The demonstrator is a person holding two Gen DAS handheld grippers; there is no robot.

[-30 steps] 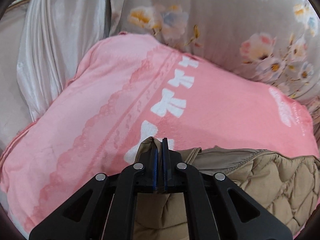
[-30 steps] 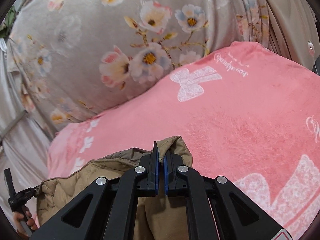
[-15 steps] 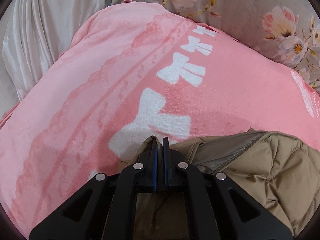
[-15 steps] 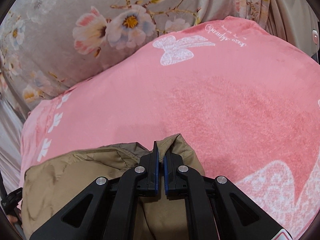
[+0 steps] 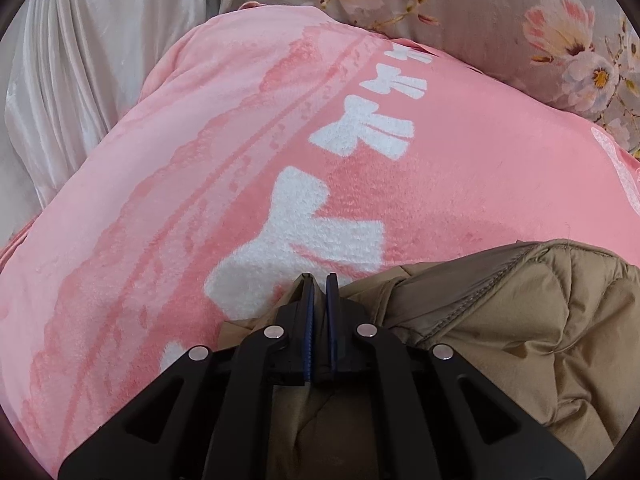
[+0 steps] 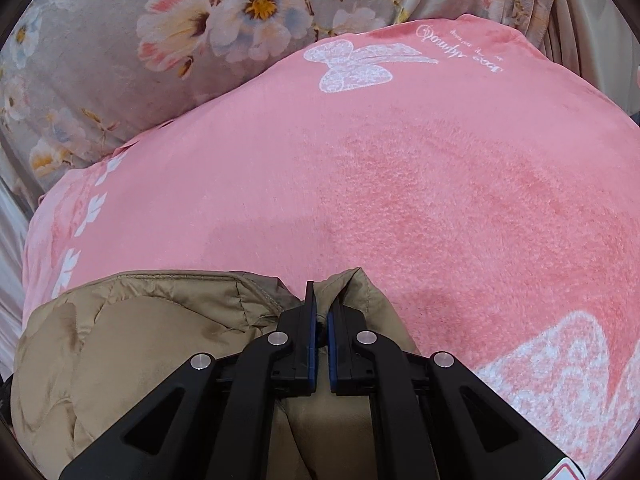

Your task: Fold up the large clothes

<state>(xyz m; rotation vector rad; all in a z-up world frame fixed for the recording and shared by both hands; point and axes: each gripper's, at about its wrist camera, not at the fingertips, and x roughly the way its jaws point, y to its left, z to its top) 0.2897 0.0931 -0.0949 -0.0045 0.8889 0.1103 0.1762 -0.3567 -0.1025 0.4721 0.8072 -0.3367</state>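
A tan quilted jacket (image 5: 520, 320) lies low over a pink fleece blanket (image 5: 200, 200) with white bows. My left gripper (image 5: 319, 280) is shut on a fold of the jacket's left edge, close to the blanket. In the right wrist view the same jacket (image 6: 140, 328) spreads to the left, and my right gripper (image 6: 322, 296) is shut on a bunched corner of it just above the blanket (image 6: 440, 200). The rest of the jacket is hidden under the gripper bodies.
A grey floral bedcover (image 5: 500, 8) rises behind the blanket and fills the upper left of the right wrist view as floral cover (image 6: 160, 40). Pale satin drapery (image 5: 80, 60) hangs at the far left.
Both grippers have come down toward the blanket with the jacket still pinched; the blanket now fills more of each view and the jacket sits lower on it.
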